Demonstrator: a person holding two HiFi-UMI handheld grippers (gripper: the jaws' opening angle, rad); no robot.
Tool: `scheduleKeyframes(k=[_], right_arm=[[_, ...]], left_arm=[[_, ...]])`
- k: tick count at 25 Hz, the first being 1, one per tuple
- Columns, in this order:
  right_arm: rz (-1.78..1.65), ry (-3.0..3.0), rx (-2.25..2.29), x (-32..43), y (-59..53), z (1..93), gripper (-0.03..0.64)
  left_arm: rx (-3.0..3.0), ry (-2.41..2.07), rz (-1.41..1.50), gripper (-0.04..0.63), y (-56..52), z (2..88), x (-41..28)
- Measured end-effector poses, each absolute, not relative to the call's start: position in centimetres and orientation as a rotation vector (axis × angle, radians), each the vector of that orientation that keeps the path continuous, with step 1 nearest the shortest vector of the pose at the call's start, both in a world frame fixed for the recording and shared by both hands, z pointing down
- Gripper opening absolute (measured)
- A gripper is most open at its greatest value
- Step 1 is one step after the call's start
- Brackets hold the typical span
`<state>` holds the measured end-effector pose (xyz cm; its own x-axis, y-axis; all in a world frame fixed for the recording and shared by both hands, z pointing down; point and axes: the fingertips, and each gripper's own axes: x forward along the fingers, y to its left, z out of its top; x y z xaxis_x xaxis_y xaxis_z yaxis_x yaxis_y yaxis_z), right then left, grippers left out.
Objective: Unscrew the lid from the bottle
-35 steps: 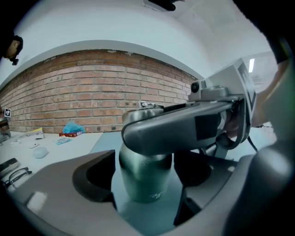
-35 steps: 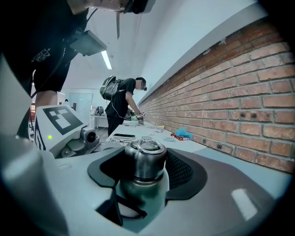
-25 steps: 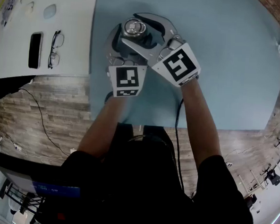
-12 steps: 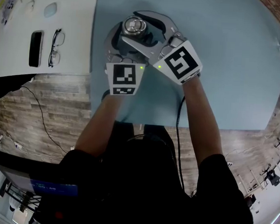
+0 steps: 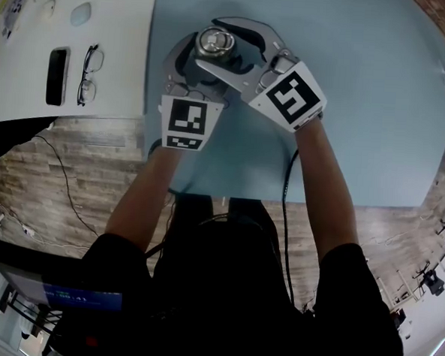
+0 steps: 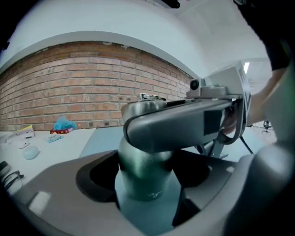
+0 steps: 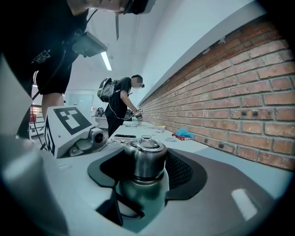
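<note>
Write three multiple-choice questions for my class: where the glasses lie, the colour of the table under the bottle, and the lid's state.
1. The glasses lie on: A the white table; B the floor; C a chair.
2. The table under the bottle is: A red; B blue; C black.
3. The lid is: A on the table; B on the bottle; C on the floor.
Answers: A, they lie beside the phone; B, the head view shows blue; B, it sits on the bottle's neck.
</note>
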<state>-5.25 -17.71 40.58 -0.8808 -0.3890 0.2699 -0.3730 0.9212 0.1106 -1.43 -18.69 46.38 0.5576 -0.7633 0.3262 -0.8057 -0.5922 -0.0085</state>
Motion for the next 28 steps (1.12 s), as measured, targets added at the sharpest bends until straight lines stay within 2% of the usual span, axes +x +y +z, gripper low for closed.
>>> scheduleKeyframes(k=[28], right_arm=[[-0.030,-2.797,0.488,-5.44,-17.18,40.89,0.261]], left_arm=[[2.833,-1.054,0.473,0.356,-17.97,46.32,-1.14]])
